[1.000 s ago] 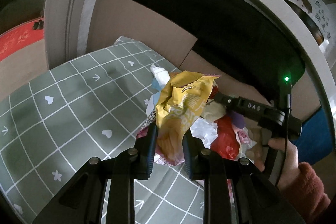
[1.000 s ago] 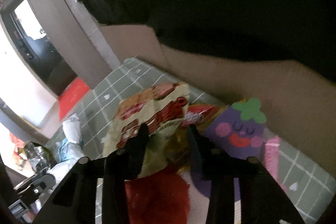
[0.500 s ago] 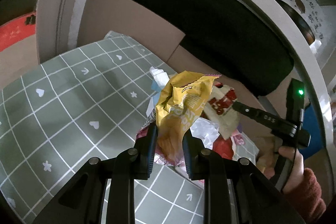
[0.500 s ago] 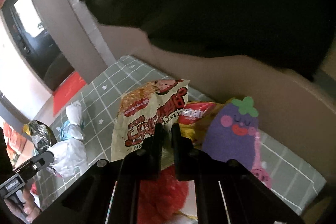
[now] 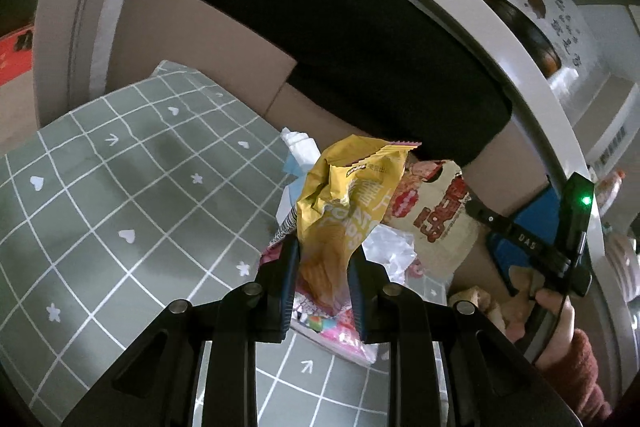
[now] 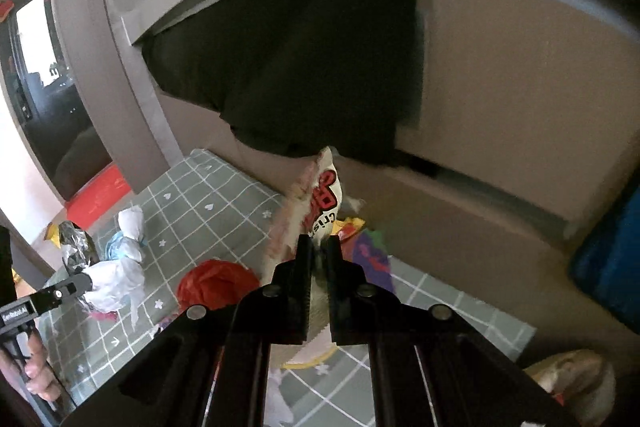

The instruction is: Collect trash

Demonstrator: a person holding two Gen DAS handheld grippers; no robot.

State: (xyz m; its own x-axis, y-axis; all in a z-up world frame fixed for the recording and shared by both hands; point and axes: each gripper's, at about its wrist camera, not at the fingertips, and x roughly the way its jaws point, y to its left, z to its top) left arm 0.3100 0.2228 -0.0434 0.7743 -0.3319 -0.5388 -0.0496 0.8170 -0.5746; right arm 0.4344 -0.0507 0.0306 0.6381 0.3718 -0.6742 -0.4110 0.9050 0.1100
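Observation:
My left gripper (image 5: pixel 324 255) is shut on a crumpled yellow chip bag (image 5: pixel 348 203), held above the green checked mat (image 5: pixel 120 195). My right gripper (image 6: pixel 318 247) is shut on a white and red snack wrapper (image 6: pixel 316 203), lifted off the mat (image 6: pixel 208 203); the same wrapper (image 5: pixel 436 215) shows in the left wrist view, with the right gripper's black body (image 5: pixel 532 247) behind it. On the mat lie a red bag (image 6: pixel 216 283), white crumpled paper (image 6: pixel 116 279), a purple eggplant-face packet (image 6: pixel 372 259) and a pink wrapper (image 5: pixel 332 327).
A black bag opening (image 5: pixel 340 39) lies in a cardboard box (image 5: pixel 208 43) just beyond the mat; it fills the upper right wrist view (image 6: pixel 304 67). A blue object (image 6: pixel 612 251) stands at the right. A person's hand (image 5: pixel 560 323) in a dark red sleeve holds the right gripper.
The right gripper closed on the white and red wrapper and lifted it up off the pile toward the black opening. The left gripper kept its hold on the yellow bag, shifting slightly.

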